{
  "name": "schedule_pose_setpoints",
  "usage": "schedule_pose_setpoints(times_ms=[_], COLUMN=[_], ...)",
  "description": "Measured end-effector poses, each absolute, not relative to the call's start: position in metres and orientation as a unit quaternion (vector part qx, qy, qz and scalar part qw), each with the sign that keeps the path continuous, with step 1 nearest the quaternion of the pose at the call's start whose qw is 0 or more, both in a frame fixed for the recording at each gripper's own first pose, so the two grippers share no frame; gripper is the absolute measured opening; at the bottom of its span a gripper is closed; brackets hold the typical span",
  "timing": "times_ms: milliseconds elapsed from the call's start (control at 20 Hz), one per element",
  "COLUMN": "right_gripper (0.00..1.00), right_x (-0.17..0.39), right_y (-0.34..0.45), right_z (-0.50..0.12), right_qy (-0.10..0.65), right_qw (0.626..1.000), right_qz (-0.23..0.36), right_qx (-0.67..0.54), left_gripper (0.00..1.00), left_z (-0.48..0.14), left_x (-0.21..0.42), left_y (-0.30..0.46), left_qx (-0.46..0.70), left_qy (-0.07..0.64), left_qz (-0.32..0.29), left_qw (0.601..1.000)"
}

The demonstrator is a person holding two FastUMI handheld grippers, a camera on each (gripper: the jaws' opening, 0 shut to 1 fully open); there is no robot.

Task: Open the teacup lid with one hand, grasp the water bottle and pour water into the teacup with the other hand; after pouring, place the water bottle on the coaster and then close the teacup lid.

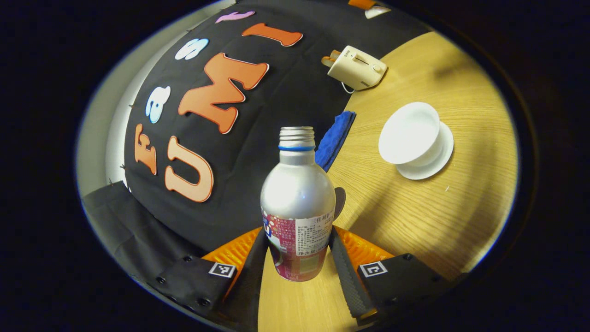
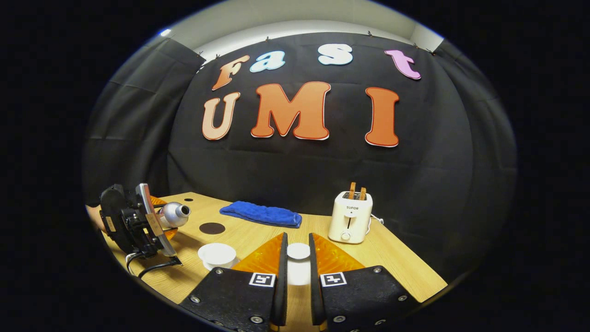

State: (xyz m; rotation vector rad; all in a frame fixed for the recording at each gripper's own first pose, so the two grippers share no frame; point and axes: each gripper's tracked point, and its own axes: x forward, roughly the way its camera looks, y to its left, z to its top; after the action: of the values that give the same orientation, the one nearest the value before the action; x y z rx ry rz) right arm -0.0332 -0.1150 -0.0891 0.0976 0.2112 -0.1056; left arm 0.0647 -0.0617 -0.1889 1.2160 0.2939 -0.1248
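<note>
A silver water bottle (image 1: 297,193) with a red label and an uncapped neck sits between the fingers of my left gripper (image 1: 298,237), which is shut on it. In the right gripper view the left gripper (image 2: 159,220) holds the bottle (image 2: 174,214) tipped nearly level, mouth towards the white teacup (image 2: 216,254). The teacup (image 1: 410,133) stands open on its saucer (image 1: 428,159). No water stream shows. My right gripper (image 2: 298,251) is shut on the white lid (image 2: 298,252), held above the table. A dark round coaster (image 2: 212,228) lies beyond the cup; its edge (image 1: 340,200) peeks out behind the bottle.
On the wooden table (image 2: 392,258), a blue folded cloth (image 2: 261,214) lies along the back edge and a cream toaster (image 2: 350,216) with toast stands at the back right. A hand holds the left gripper near the table's left edge.
</note>
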Motion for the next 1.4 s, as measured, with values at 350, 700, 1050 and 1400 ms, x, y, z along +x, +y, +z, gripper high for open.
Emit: schedule_pose_setpoints(times_ms=[350,700,1050,1400], right_gripper=[0.22,0.22,0.22,0.22], right_x=[-0.041,-0.050,-0.061,-0.065], right_y=[-0.123,-0.140,-0.154,-0.157], right_z=[-0.097,-0.099,-0.100,-0.106], right_qy=[0.109,0.108,0.106,0.112], right_qw=[0.991,0.990,0.989,0.988], right_qz=[-0.054,-0.066,-0.079,-0.081], right_qx=[0.048,0.064,0.069,0.067], left_gripper=[0.86,0.79,0.83,0.82], left_z=[-0.171,-0.160,-0.143,-0.129], left_x=[0.074,0.085,0.090,0.100], left_y=[-0.067,-0.085,-0.100,-0.105], left_qx=[0.673,0.733,0.782,0.815], left_qy=[0.085,0.050,0.016,-0.006], left_qz=[-0.046,-0.055,-0.065,-0.065], left_qw=[0.734,0.676,0.620,0.576])
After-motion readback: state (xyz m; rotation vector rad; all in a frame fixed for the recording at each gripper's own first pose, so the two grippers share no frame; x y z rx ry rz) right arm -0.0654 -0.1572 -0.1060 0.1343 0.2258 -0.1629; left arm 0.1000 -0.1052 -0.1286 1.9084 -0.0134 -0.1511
